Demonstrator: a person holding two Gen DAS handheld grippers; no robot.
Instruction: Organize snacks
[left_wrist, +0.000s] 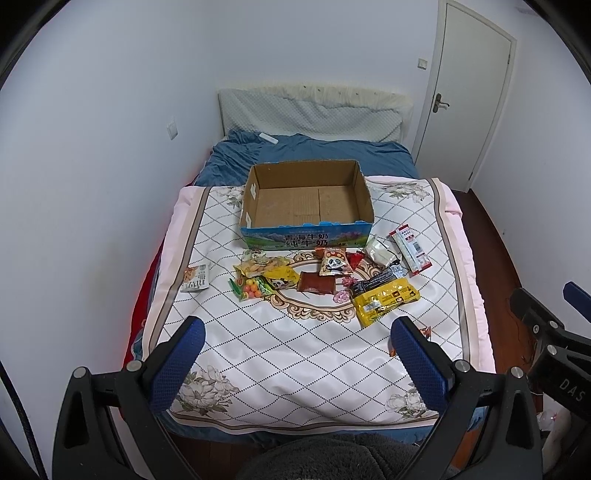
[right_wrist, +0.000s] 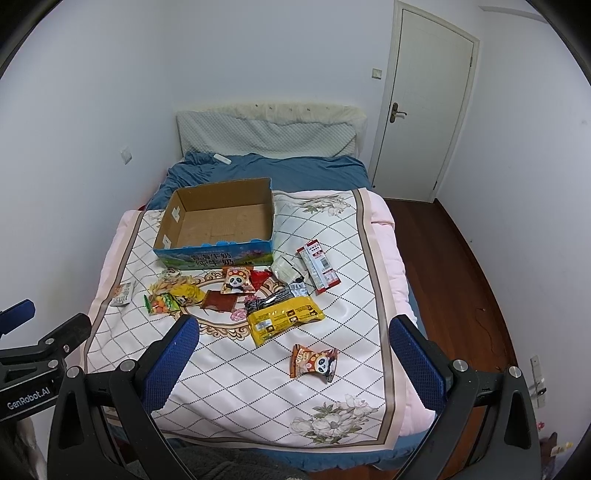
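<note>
Both claws, left gripper (left_wrist: 297, 341) and right gripper (right_wrist: 293, 341), gape empty; only the right view clearly shows the near panda packet (right_wrist: 314, 362).

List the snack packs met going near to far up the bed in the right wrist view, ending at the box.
Orange panda pack → yellow packet → dark red pouch → upright panda pack → cardboard box.

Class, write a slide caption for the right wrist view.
Open hand-held gripper above a quilt strewn with snack packets, empty cardboard box behind.
</note>
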